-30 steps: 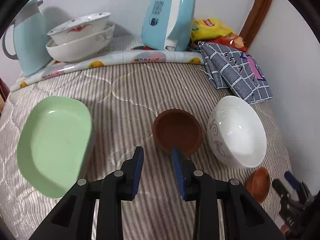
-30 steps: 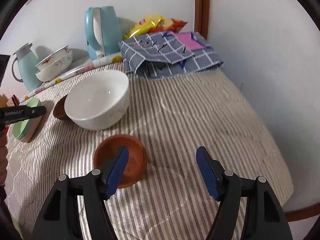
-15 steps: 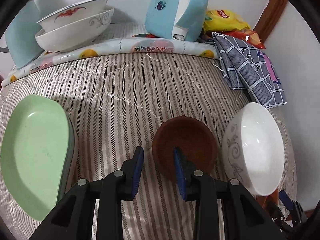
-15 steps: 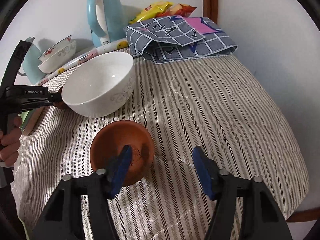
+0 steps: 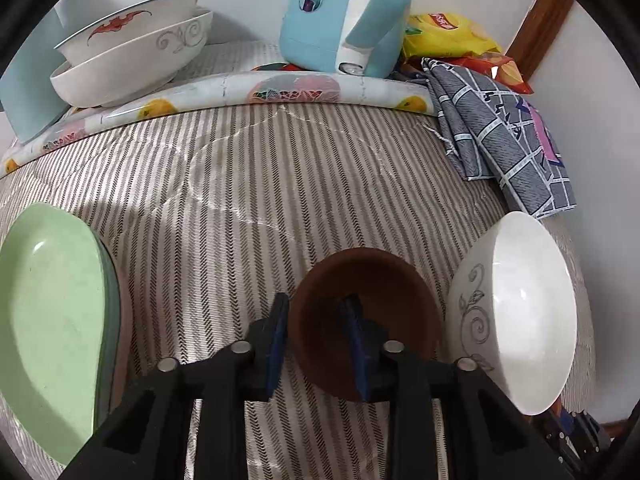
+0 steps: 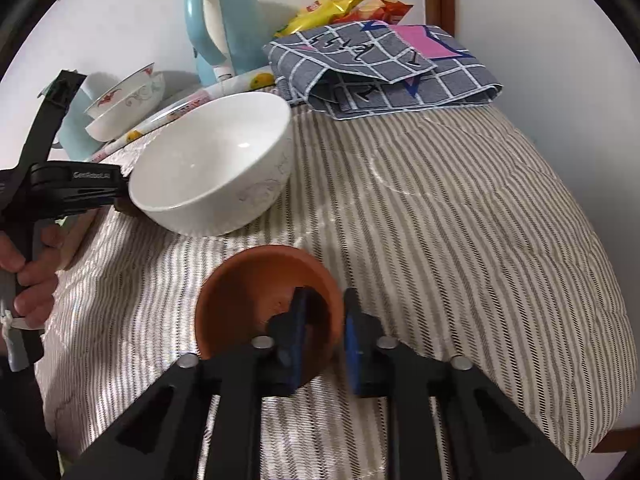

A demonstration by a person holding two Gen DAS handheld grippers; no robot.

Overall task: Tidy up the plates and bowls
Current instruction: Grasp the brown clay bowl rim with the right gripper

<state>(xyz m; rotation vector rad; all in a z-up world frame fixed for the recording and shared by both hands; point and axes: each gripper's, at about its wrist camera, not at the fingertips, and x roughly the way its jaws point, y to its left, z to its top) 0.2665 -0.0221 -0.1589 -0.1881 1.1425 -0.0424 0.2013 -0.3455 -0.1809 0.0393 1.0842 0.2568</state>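
Note:
My left gripper (image 5: 316, 320) straddles the left rim of a dark brown bowl (image 5: 384, 292), one finger inside, one outside, closed on the rim. A white bowl (image 5: 520, 308) stands just right of it and a green plate stack (image 5: 48, 320) lies at the left. My right gripper (image 6: 324, 320) is shut on the right rim of a terracotta bowl (image 6: 256, 300) on the striped cloth. The white bowl also shows in the right wrist view (image 6: 212, 176), with the left gripper body (image 6: 60, 192) beside it.
Two stacked white bowls (image 5: 132, 52) sit on a floral mat (image 5: 280, 92) at the back, with a blue kettle (image 5: 344, 12), snack bags (image 5: 448, 36) and a folded checked cloth (image 5: 504, 132). A wall is at the right. The table edge curves down at the front right (image 6: 580, 380).
Both grippers moved forward and lower. The right gripper closed from wide open onto the terracotta bowl's rim. The left gripper slid onto the brown bowl's rim.

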